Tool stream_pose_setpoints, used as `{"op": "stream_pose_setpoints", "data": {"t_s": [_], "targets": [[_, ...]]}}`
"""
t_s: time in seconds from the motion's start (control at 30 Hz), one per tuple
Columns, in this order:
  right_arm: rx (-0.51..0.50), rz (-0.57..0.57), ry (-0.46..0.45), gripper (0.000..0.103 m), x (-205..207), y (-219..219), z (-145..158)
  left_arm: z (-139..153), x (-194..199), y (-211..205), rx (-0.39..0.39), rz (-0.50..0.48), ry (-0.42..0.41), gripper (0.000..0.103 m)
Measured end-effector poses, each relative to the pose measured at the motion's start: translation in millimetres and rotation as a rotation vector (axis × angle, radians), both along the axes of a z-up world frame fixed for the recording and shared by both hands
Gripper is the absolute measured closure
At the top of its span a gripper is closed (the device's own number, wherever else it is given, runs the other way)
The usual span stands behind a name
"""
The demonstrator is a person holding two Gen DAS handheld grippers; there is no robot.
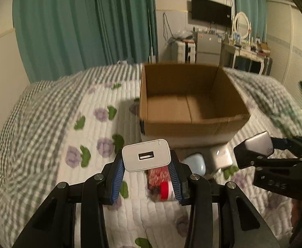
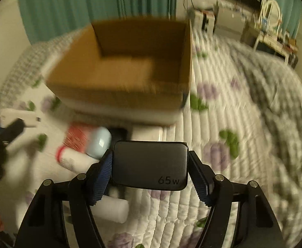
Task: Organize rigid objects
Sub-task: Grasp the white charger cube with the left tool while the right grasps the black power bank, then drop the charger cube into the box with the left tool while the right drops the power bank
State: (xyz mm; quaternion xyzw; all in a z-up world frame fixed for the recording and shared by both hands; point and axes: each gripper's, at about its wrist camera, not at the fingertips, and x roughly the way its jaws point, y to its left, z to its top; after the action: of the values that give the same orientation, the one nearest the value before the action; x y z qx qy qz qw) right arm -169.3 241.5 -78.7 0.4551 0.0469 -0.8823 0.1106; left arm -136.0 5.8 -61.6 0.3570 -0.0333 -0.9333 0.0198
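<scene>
My left gripper (image 1: 146, 165) has its blue-padded fingers clenched on a white USB charger (image 1: 145, 157), port facing the camera, held above the bed's quilt (image 1: 47, 124). Just under it lies a red-capped tube (image 1: 161, 180), half hidden by my fingers. To its right sit a pale blue case (image 1: 196, 163) and a silvery block (image 1: 221, 155) I can't identify, both close to the near wall of the open cardboard box (image 1: 192, 124), which stands ahead with its floor bare. My right gripper (image 2: 150, 165) is clamped on a dark 65W charger (image 2: 150, 165), lifted over the same clutter; that view is badly blurred. Teal curtains (image 1: 78, 31) hang behind the bed, with a wall-mounted TV (image 1: 211, 10), a small fridge (image 1: 207, 47) and a cluttered dressing table (image 1: 248, 49) further right.
</scene>
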Motion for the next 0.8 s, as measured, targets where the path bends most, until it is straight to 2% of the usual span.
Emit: {"op": "stream_pose_setpoints", "data": {"t_s": [0.13,0.27,0.4,0.57,0.8], "targets": [[-0.04,0.035,0.093,0.033,3.5,-7.0,59.2,40.4,-8.6,1.3,0.018,-0.028,0.063,0.062],[-0.042,0.076,0.192,0.033,-4.3,-12.8,113.0,72.5,-31.3,7.4,-0.007,-0.049,0.126,0.062],[-0.056,0.079,0.242,0.033,-27.3,-20.8,142.7,84.3,-66.8,12.7,-0.024,-0.058,0.145,0.062],[-0.063,0.065,0.242,0.033,-68.8,-28.1,143.5,64.6,-115.0,20.8,-0.032,-0.066,0.109,0.062],[-0.064,0.035,0.182,0.033,-115.4,-26.0,101.8,4.5,-159.6,33.2,-0.023,-0.081,-0.008,0.062]]}}
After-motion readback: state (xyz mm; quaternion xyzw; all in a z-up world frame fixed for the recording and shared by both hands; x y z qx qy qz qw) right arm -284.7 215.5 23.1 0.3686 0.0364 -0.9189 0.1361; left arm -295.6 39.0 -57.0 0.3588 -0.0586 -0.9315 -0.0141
